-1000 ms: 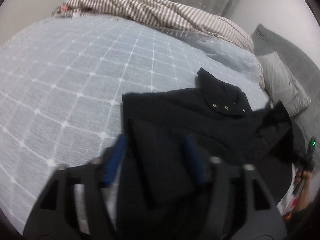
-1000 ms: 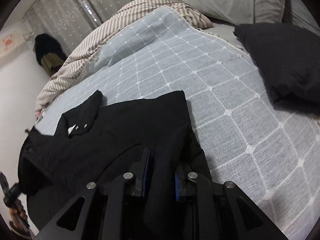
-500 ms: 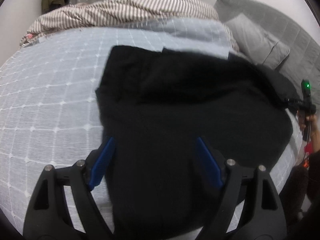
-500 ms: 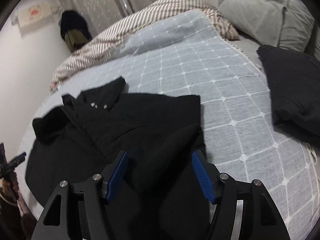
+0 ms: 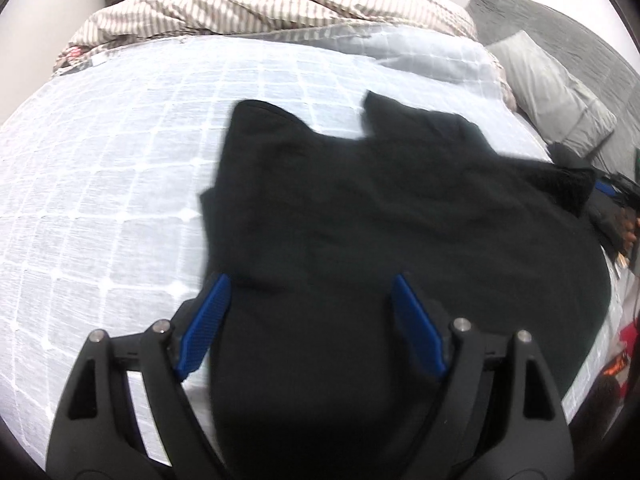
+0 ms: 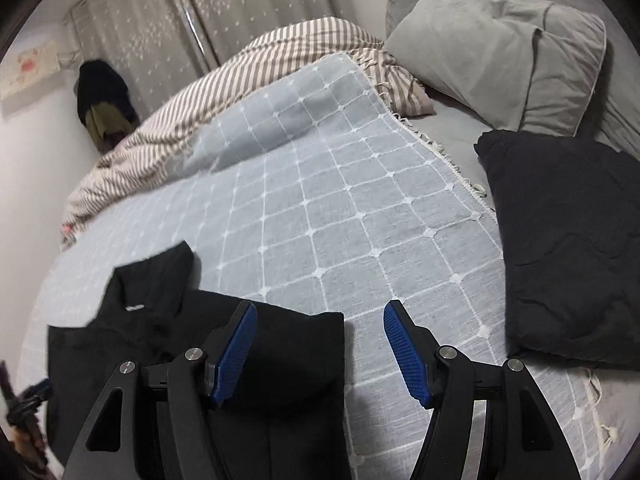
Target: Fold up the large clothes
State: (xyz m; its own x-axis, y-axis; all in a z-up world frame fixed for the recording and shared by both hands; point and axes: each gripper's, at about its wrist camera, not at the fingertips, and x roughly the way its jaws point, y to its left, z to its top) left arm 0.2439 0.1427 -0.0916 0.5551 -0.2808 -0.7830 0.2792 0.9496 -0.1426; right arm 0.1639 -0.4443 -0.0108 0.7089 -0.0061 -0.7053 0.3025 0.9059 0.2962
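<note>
One black coat (image 5: 392,232) is lying spread out flat on the bed, on a pale blue blanket (image 5: 112,168) that is showing a grid of white lines and little white knots. The coat is looking soft and a bit wrinkly, and two collar points are sticking up at its far edge. Behind it one striped brown and white cover (image 5: 280,4) is sitting in a bumpy heap. One grey pillow (image 6: 500,52) is resting at the head of the bed, puffy and creased, and one dark square cushion (image 6: 568,248) is lying just beside the blanket's fringed edge. There are two grippers, each with black arms and two blue ridged pads. The left gripper (image 5: 308,320) is pointing down over the coat with its pads wide apart, gripping nothing. The right gripper (image 6: 316,348) is also tilting down, over the coat's right edge; its jaws have just been opening and are standing apart, with only blanket and the coat's corner showing between them, untouched.
</note>
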